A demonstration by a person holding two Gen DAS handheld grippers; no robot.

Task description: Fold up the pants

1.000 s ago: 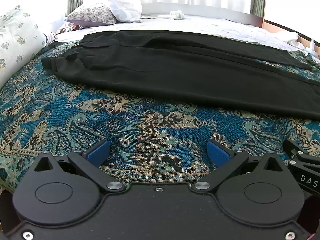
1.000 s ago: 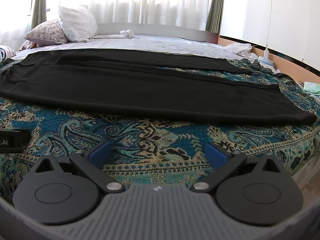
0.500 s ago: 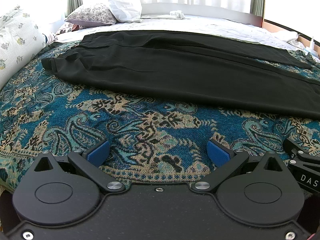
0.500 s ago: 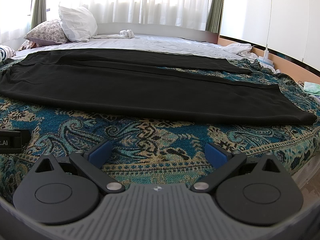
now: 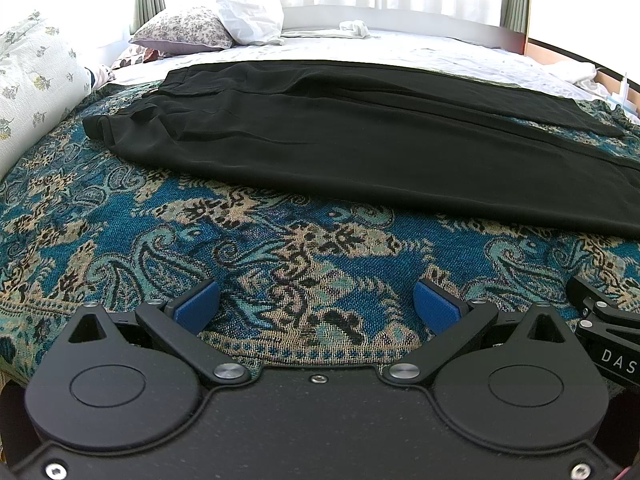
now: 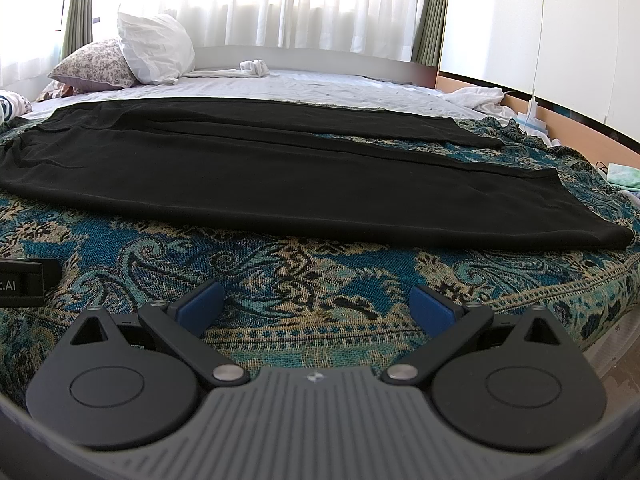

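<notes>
Black pants (image 5: 360, 140) lie flat across a blue paisley bedspread (image 5: 240, 240), waist at the left, legs running right. The right wrist view shows the same pants (image 6: 280, 184) with both leg hems at the right; the near hem corner is close to the bed's right edge. My left gripper (image 5: 318, 306) is open over the bedspread, short of the pants' near edge, with nothing between its blue pads (image 5: 198, 306). My right gripper (image 6: 316, 306) is likewise open and empty, low over the bedspread (image 6: 300, 276) in front of the near leg.
Pillows (image 6: 156, 48) sit at the head of the bed under a curtained window. A floral cushion (image 5: 32, 92) stands at the left. The other gripper's edge (image 5: 608, 332) shows at the right of the left wrist view. The bed's front edge lies just under both grippers.
Both grippers have barely moved; the left view has crept slightly forward and left. Both stay open.
</notes>
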